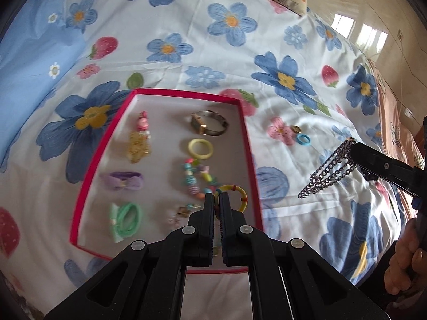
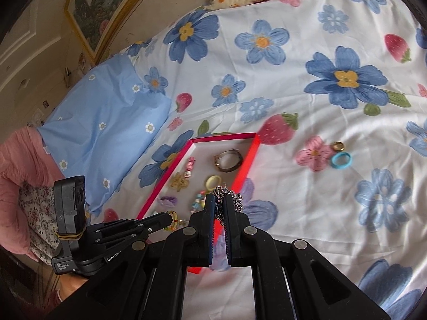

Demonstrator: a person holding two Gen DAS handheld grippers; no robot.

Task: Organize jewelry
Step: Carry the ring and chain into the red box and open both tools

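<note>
Red tray (image 1: 245,144) sits on the flowered bedsheet (image 1: 186,26) as the sorting spot; left column inside holds a pink-and-gold charm (image 1: 138,138), purple bow (image 1: 122,181) and green hair ties (image 1: 128,217), right column a watch (image 1: 209,122), yellow ring (image 1: 200,148) and bead string (image 1: 198,177). Left gripper (image 1: 216,197), over the tray's near right corner, is clamped on a yellow hair tie (image 1: 238,194), probably bringing it in. Right of the tray, the right gripper (image 2: 218,200) is pinched on a silver chain (image 1: 325,173) dangling above the sheet. Beyond the tray's right side, a gold ring (image 1: 296,128) and blue ring (image 1: 303,140) lie unsorted. Small blurry bits at the tray's near end are hard to make out; the tray's near edge is cut off by the gripper body.
</note>
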